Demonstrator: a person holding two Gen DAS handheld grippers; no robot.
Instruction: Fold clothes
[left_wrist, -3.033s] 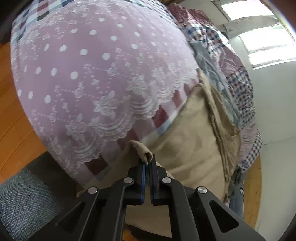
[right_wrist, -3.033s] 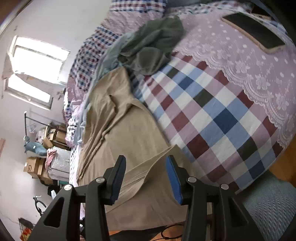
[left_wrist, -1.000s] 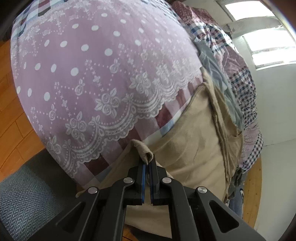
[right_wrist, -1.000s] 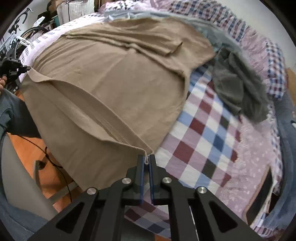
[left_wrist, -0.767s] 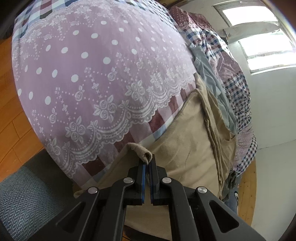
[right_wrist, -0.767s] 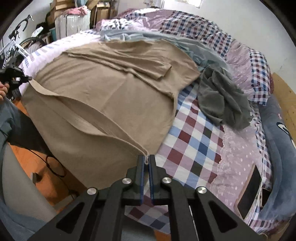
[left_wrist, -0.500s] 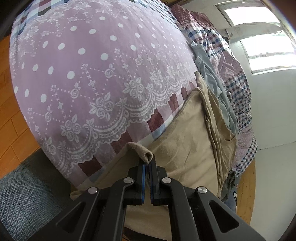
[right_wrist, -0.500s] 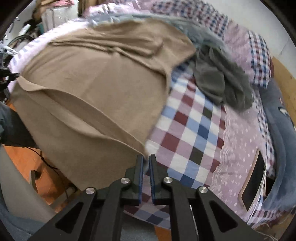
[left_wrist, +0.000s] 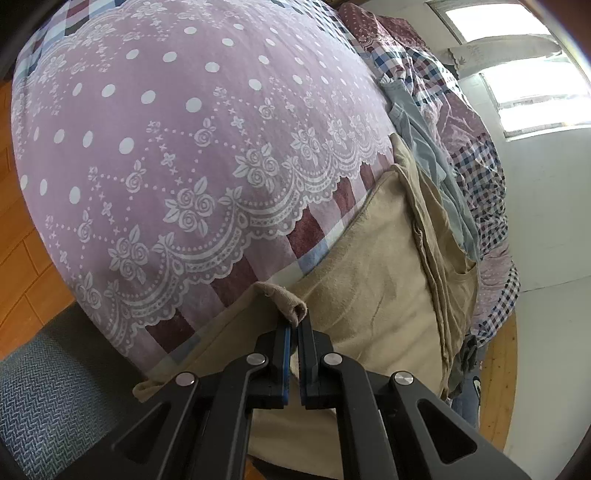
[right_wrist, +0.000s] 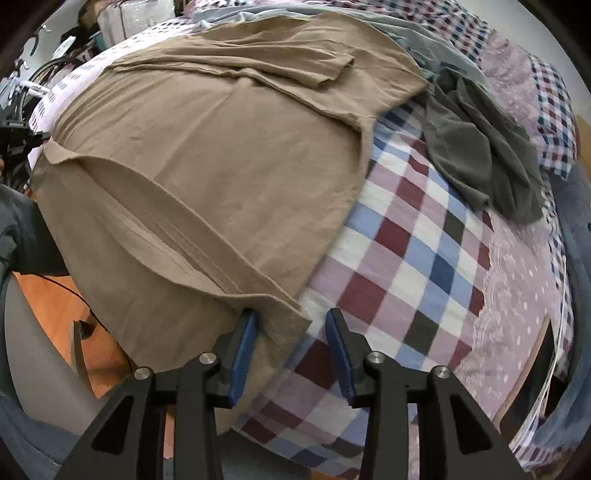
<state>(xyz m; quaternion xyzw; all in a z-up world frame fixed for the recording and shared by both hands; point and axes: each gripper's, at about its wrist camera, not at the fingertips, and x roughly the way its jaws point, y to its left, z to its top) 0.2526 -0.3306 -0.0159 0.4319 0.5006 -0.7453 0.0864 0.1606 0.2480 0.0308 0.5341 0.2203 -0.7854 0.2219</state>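
A tan shirt (right_wrist: 221, 155) lies spread over the checked bedspread (right_wrist: 424, 258), its hem hanging off the near edge of the bed. My right gripper (right_wrist: 291, 321) hovers over the hem's corner; its jaws are opening and the cloth lies loose between them, free of the pads. In the left wrist view the same tan shirt (left_wrist: 376, 280) shows beside the lilac lace-edged cover (left_wrist: 184, 147). My left gripper (left_wrist: 294, 326) is shut on a rolled corner of the hem (left_wrist: 291, 301).
A dark grey garment (right_wrist: 476, 147) is heaped on the bed to the right of the shirt, and a pale blue one (left_wrist: 432, 147) lies along its far side. A tablet (right_wrist: 532, 373) rests near the right edge. Wooden floor (right_wrist: 62, 299) and a grey mat (left_wrist: 48, 398) lie below.
My right gripper has let go of the hem corner and its jaws have spread apart; the cloth has dropped onto the bed edge. The left gripper keeps its pinch unchanged.
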